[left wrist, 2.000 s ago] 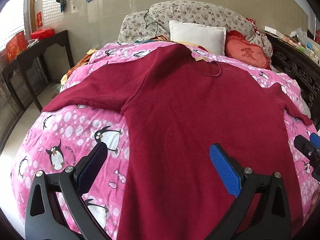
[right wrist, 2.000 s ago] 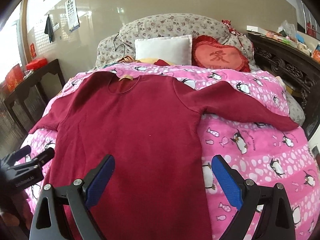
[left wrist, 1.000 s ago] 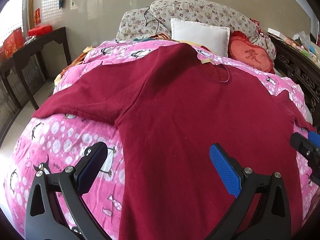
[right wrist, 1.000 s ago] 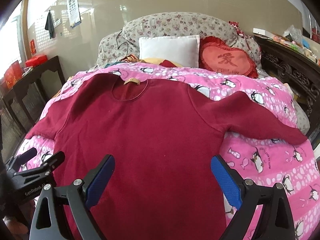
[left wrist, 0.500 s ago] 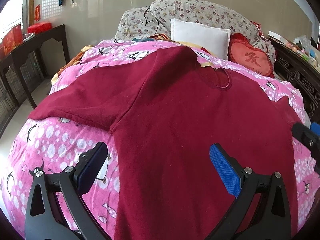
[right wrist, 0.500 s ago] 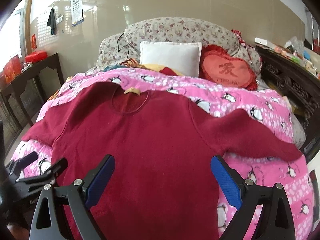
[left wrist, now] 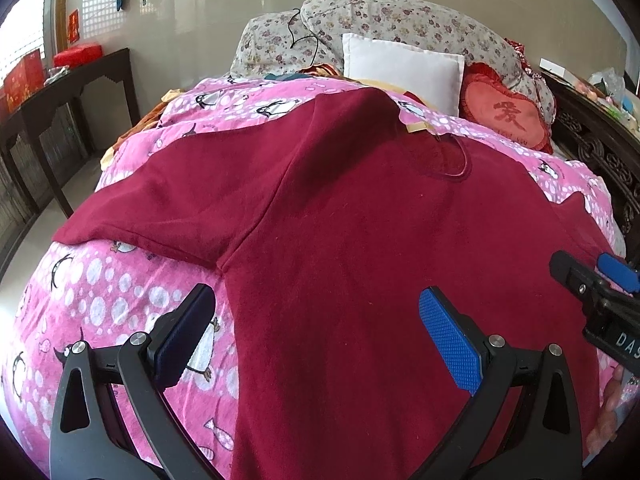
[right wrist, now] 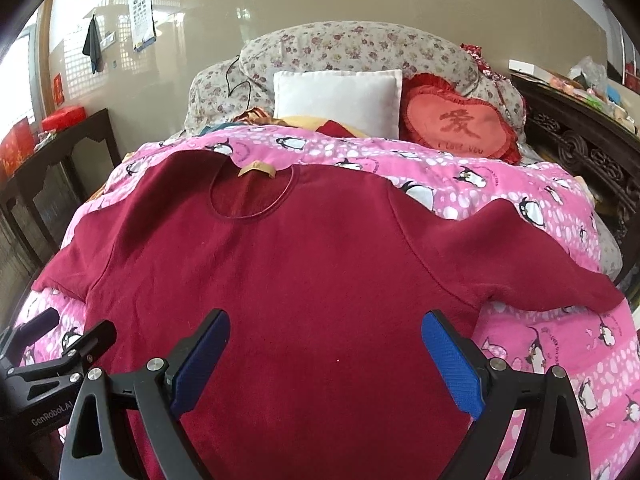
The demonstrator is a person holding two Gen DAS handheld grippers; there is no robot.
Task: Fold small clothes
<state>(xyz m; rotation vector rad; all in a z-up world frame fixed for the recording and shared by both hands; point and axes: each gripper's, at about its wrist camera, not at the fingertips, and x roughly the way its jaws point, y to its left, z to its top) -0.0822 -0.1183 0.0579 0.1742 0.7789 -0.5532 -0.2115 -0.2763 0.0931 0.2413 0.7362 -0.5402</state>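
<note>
I see the dark red long-sleeved knit sweater (right wrist: pixel 320 288) lying flat and face up on the pink penguin-print quilt (right wrist: pixel 552 344) that covers the bed. Its round neckline with a small tan label points toward the pillows, and its hem comes toward me. Both sleeves are spread out to the sides: one reaches the left edge of the quilt in the left wrist view (left wrist: pixel 168 208), the other goes toward the right edge in the right wrist view.

My left tongs (left wrist: pixel 316 336) are released, with the two blue pads wide apart. They hang above the left side seam of the sweater, one pad over the quilt and one over the red fabric, and they grasp nothing. My right tongs (right wrist: pixel 326 360) are also released and wide apart, both pads over the lower body of the sweater, not touching it as far as I can tell. Each tool appears at the edge of the other camera's view.

At the head of the bed there is a white square cushion (right wrist: pixel 338 100), just beside it a red heart-shaped cushion with a character on it (right wrist: pixel 460 126), and behind them a long floral bolster (right wrist: pixel 352 46). A dark wooden desk (right wrist: pixel 68 148) stands by the wall on the left.
</note>
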